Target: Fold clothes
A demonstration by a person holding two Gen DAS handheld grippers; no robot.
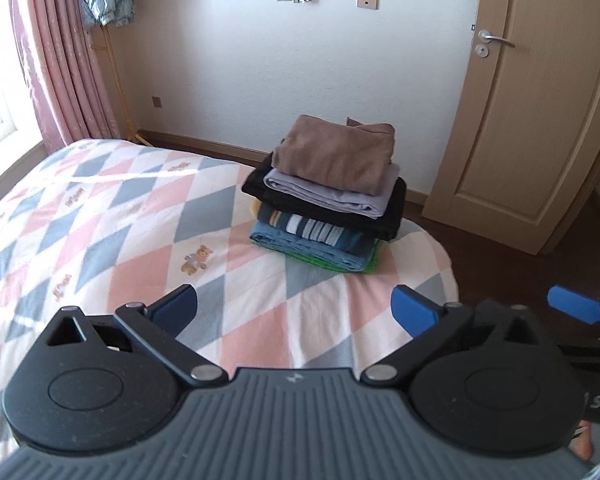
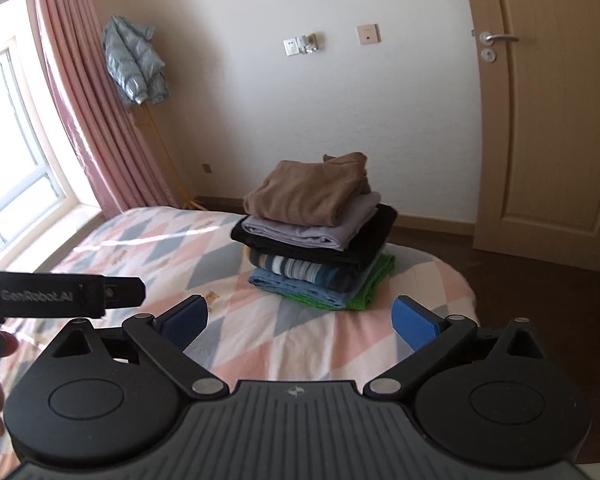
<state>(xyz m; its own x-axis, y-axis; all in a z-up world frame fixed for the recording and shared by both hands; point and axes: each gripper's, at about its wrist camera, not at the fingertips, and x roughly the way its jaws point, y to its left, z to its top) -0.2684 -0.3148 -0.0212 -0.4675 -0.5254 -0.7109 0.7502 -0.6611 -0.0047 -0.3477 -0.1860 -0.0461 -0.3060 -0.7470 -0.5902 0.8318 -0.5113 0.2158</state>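
A stack of folded clothes [image 1: 328, 196] [image 2: 316, 232] stands near the far right corner of the bed. A brown garment [image 1: 334, 154] [image 2: 306, 192] lies on top, over grey, black, striped, blue and green pieces. My left gripper [image 1: 296, 312] hovers open above the quilt, short of the stack, with nothing between its blue pads [image 1: 414, 312]. My right gripper [image 2: 300, 320] is likewise open and empty, just to the right of the left one. In the left wrist view a blue pad [image 1: 576, 304] of the right gripper shows at the right edge.
The bed's quilt [image 1: 112, 216] [image 2: 148, 248] has pink, grey and white diamonds. A closed wooden door [image 1: 540, 100] [image 2: 548, 120] stands at the right. A pink curtain [image 1: 60, 64], a window [image 2: 8, 168] and a hanging padded jacket [image 2: 134, 66] are at the left.
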